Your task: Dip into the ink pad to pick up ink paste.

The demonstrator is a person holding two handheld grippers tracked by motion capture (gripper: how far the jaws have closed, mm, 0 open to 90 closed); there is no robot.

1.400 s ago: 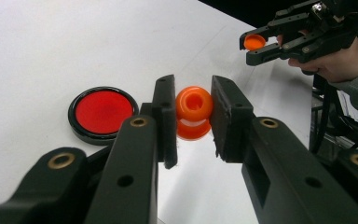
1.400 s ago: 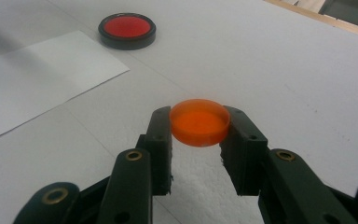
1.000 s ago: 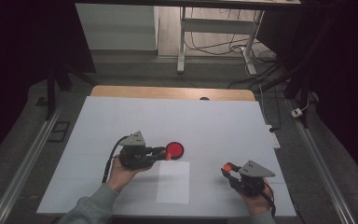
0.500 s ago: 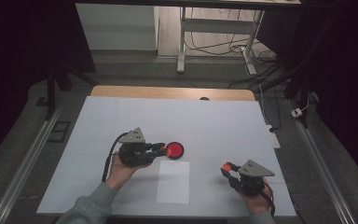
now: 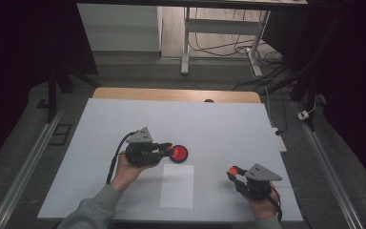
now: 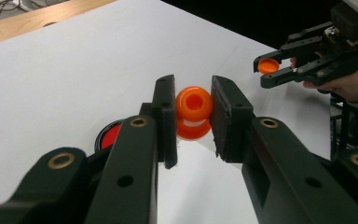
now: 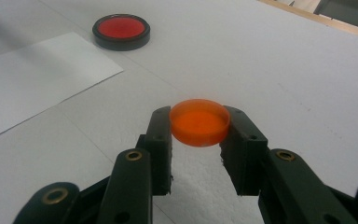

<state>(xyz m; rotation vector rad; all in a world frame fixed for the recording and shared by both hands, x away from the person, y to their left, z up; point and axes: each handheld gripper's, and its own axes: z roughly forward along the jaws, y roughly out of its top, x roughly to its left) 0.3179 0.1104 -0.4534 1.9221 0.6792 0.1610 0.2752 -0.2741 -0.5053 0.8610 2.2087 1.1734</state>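
Tongs first: the left tongs (image 6: 193, 116) are clamped on a small orange bottle-like piece (image 6: 194, 112), its round open mouth facing the left gripper view's camera, a pale band around its middle; its far end is hidden between the jaws. The right tongs (image 7: 198, 128) are closed on a flat orange cap (image 7: 199, 122), held by its rim just above the desk. In the high view the left tongs (image 5: 167, 149) sit near the middle of the desk, the right tongs (image 5: 232, 172) towards the near right corner, well apart.

No writing or brand can be read on any object.

A round black dish with a red centre (image 5: 177, 153) lies on the desk just beyond the left tongs' tips; in the left gripper view the left jaw cuts off most of it. A white sheet of paper (image 5: 177, 186) lies flat near the front edge, between the two hands.

The desk (image 5: 228, 124) is covered in white, with a bare wooden strip along its far edge. The room around is dark; cables and a metal frame stand on the floor beyond.
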